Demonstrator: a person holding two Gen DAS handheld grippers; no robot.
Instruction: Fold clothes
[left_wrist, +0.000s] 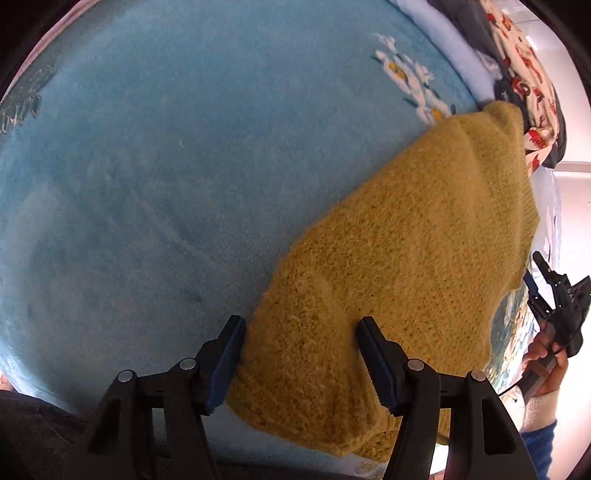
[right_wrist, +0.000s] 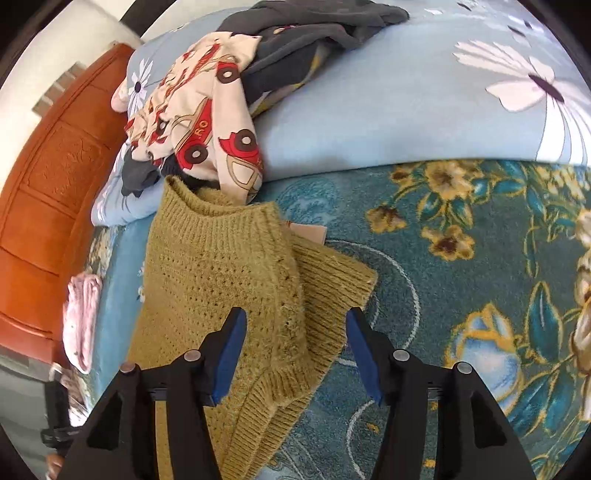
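Observation:
A mustard-yellow knitted sweater (left_wrist: 399, 258) lies on a blue fleece blanket (left_wrist: 166, 166), partly folded. My left gripper (left_wrist: 301, 360) is open, its jaws either side of the sweater's near end, not closed on it. In the right wrist view the sweater (right_wrist: 221, 280) lies with its ribbed hem and a folded sleeve towards me. My right gripper (right_wrist: 295, 354) is open, jaws straddling the sweater's ribbed edge. The right gripper also shows in the left wrist view (left_wrist: 554, 295), held by a hand beyond the sweater's right side.
A heap of unfolded clothes, a cream garment with red cars (right_wrist: 199, 125) and a dark grey one (right_wrist: 306, 33), lies on a pale blue floral quilt (right_wrist: 406, 110). A folded pink garment (right_wrist: 81, 317) lies by the orange headboard (right_wrist: 48, 192). A teal floral blanket (right_wrist: 480, 277) is at right.

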